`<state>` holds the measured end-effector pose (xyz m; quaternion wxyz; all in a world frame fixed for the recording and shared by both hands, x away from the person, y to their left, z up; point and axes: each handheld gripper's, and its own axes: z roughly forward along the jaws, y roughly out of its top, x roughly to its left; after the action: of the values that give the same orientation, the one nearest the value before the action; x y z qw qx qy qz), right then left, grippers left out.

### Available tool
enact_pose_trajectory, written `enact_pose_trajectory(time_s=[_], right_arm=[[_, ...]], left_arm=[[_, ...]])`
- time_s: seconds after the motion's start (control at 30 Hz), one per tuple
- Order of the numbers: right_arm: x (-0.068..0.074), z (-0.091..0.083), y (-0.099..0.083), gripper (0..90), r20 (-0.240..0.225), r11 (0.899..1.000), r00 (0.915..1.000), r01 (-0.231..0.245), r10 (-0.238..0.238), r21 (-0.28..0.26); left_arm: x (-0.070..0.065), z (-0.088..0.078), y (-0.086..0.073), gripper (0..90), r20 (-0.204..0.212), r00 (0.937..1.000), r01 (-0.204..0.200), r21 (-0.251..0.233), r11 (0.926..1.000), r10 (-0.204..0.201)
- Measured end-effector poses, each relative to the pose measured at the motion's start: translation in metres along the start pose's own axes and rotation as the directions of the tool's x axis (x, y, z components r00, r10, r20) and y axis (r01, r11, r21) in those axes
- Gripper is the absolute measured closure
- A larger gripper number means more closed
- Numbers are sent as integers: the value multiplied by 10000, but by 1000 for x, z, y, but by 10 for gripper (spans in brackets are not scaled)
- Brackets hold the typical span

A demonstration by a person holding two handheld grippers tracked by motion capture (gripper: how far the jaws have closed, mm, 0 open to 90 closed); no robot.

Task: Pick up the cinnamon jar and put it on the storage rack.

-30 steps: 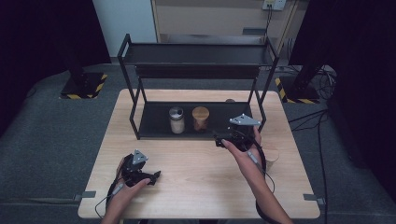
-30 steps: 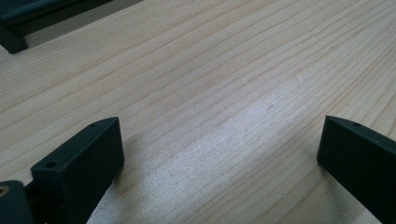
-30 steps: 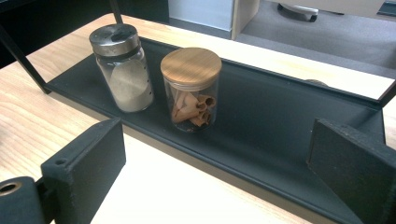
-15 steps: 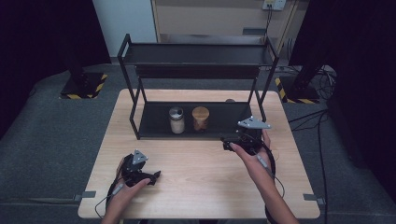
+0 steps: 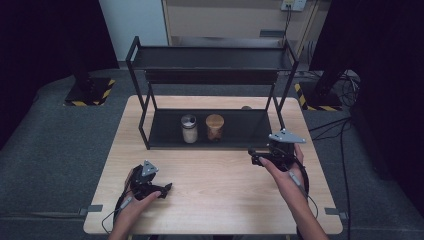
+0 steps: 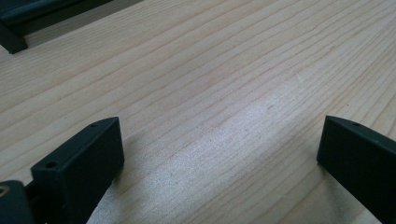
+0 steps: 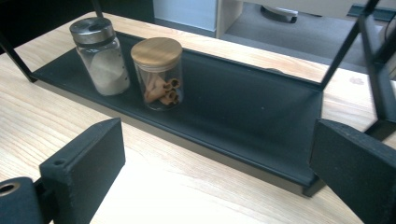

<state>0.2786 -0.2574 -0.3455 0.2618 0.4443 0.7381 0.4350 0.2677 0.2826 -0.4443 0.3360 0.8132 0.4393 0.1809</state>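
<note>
The right gripper (image 5: 256,159), jaws spread wide and empty, hovers over the pale wooden table (image 5: 220,200) just off the right front corner of the black metal two-tier rack (image 5: 210,75). On the rack's lower shelf, toward the middle and to the gripper's left, the upright clear glass jar with a bamboo lid (image 7: 158,74) stands nearer than the steel-capped glass shaker of white powder (image 7: 100,57). The left gripper (image 5: 165,189), also wide open, rests well away.

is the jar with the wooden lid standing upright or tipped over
Upright. The jar with the wooden lid stands on the rack's bottom shelf, lid on top, beside the metal-lidded jar.
</note>
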Motion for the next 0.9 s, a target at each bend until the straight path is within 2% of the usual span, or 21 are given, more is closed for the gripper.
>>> enact_pose_trajectory(time_s=[0.67, 0.9], right_arm=[[-17, -36, -17, 38, 761, 9995, 9967, -260, 272, -164], [-19, -40, -27, 34, 921, 9993, 9950, -369, 377, -97]], left_arm=[[0, 0, 0, 0, 0, 10000, 0, 0, 10000, 0], [0, 0, 0, 0, -1, 10000, 14, -10, 10000, -14]])
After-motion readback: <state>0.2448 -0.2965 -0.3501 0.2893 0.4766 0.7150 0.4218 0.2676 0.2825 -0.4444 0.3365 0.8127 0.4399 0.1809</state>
